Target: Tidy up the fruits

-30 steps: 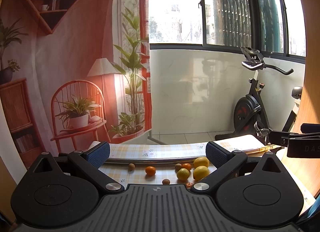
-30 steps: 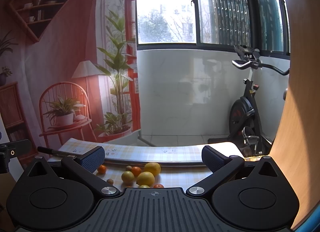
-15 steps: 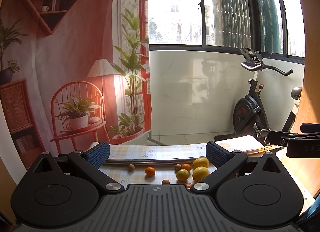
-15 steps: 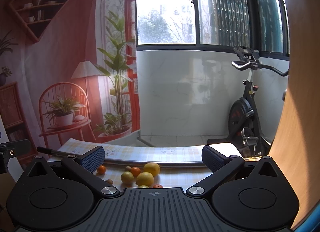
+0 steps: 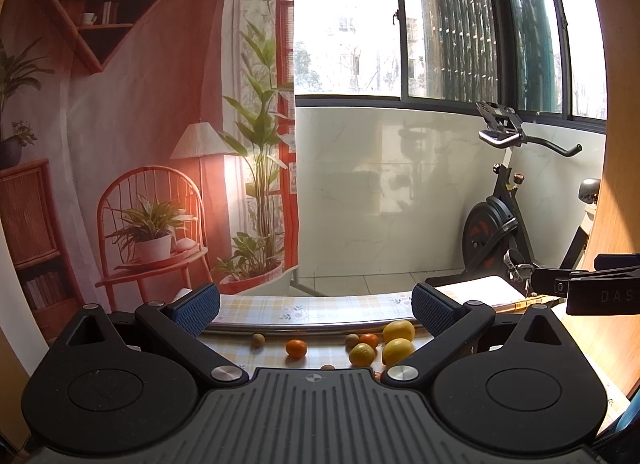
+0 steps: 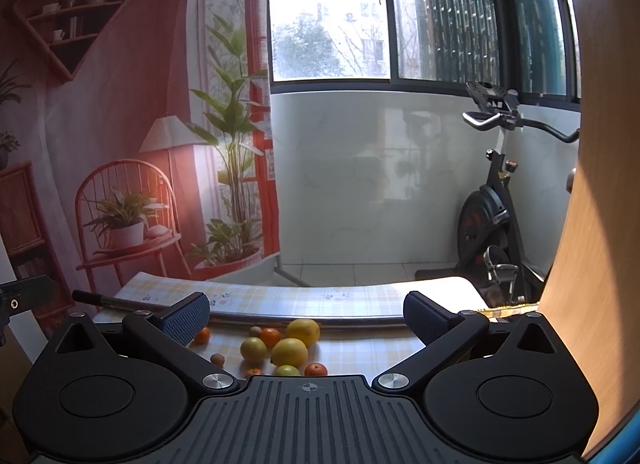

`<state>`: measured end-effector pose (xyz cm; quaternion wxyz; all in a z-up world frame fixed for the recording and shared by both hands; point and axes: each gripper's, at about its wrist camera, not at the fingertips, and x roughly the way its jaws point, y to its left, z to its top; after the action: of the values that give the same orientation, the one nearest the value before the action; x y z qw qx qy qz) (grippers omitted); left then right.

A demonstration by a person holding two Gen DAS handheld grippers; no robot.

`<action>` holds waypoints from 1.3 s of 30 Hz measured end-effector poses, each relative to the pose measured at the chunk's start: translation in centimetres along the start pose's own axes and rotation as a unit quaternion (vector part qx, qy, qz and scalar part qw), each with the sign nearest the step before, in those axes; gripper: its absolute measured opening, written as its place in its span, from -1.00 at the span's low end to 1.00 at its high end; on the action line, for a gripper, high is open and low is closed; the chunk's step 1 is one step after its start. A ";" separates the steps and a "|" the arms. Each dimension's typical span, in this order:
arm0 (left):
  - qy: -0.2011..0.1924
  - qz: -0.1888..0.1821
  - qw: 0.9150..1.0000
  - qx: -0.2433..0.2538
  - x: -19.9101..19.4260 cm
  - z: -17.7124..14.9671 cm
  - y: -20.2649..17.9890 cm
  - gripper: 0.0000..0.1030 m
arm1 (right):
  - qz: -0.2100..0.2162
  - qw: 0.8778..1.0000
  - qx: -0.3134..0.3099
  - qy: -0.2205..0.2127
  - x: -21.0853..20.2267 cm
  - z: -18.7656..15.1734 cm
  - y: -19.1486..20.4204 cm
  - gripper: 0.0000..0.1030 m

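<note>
I am holding both tools level and back from the fruit, nothing picked yet. The left gripper (image 5: pixel 315 306) is spread wide and empty; the right gripper (image 6: pixel 306 309) likewise. The lemons (image 6: pixel 289 352) and oranges (image 6: pixel 270 337) are lying loose on the checked tablecloth (image 6: pixel 352 344). Next, I judge, I am lowering one tool onto a single fruit. The neighbours are crowding it, and I see no bowl to receive it.

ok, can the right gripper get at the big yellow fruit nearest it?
Probably yes: the right gripper is open and empty, and the yellow fruit lies straight ahead with nothing above it, though neighbouring fruits crowd its sides.
</note>
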<state>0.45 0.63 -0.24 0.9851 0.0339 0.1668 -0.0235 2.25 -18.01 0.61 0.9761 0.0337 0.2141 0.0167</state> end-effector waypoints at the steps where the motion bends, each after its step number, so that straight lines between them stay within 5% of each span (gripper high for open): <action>1: -0.001 -0.001 1.000 -0.003 0.2 -0.1 0.2 1.00 | -0.001 1.000 -0.002 0.000 0.3 -0.1 0.0 1.00; 9: -0.008 0.016 0.999 -0.033 3.6 -1.0 3.0 1.00 | -0.002 0.999 0.012 0.030 5.4 -1.6 -1.6 1.00; 14: 0.037 0.049 0.997 -0.051 7.6 -2.0 5.5 0.99 | -0.006 0.998 0.013 0.062 9.7 -3.2 -1.8 1.00; 20: 0.072 0.026 0.991 -0.109 11.6 -3.7 9.2 0.98 | 0.004 0.995 0.017 0.098 14.8 -5.5 -1.1 1.00; 29: 0.093 0.062 0.993 -0.035 16.7 -5.1 9.9 0.99 | 0.023 0.991 0.002 0.136 20.2 -8.0 0.9 1.00; 39: 0.137 0.045 0.987 -0.064 22.6 -7.1 12.0 0.99 | 0.037 0.987 -0.029 0.154 23.2 -9.8 2.1 1.00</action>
<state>20.13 12.32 -13.67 0.9530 -0.0187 0.3001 0.0367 19.21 -14.29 -17.76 0.9307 0.0105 0.3600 0.0635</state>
